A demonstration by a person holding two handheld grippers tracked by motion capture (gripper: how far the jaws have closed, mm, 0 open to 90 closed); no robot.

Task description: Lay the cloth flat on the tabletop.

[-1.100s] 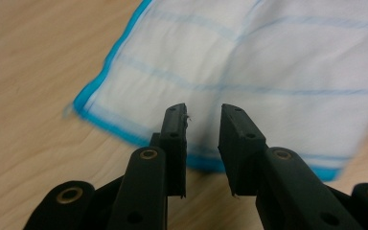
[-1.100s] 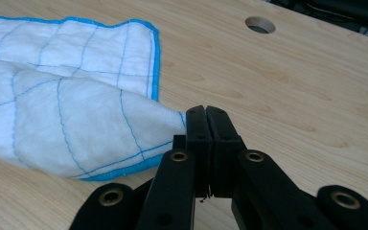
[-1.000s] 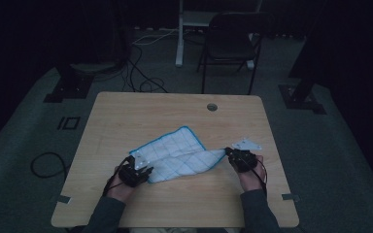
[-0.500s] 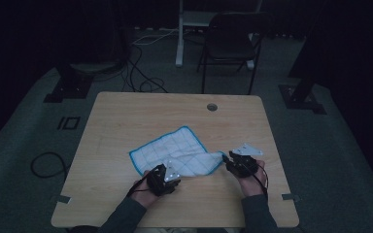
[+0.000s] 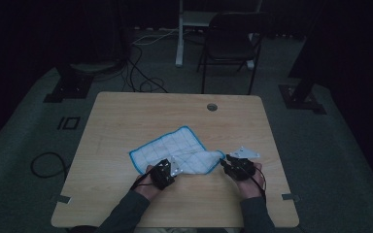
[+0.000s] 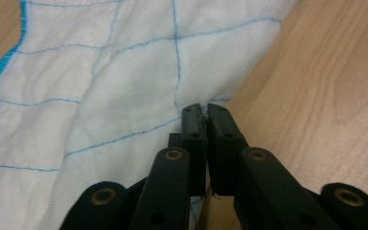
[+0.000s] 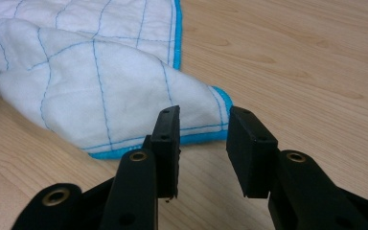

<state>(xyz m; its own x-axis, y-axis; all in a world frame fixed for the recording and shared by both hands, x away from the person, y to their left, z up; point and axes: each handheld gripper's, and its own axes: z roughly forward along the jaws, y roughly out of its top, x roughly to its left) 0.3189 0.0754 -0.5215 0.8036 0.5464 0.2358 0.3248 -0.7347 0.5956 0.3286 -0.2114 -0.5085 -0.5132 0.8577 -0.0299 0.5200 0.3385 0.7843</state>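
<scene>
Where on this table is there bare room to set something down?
The table is bare between the cloth and the far edge with its grommet hole, and left of the cloth. It is crowded at the near edge, around the left tool and right tool.
</scene>
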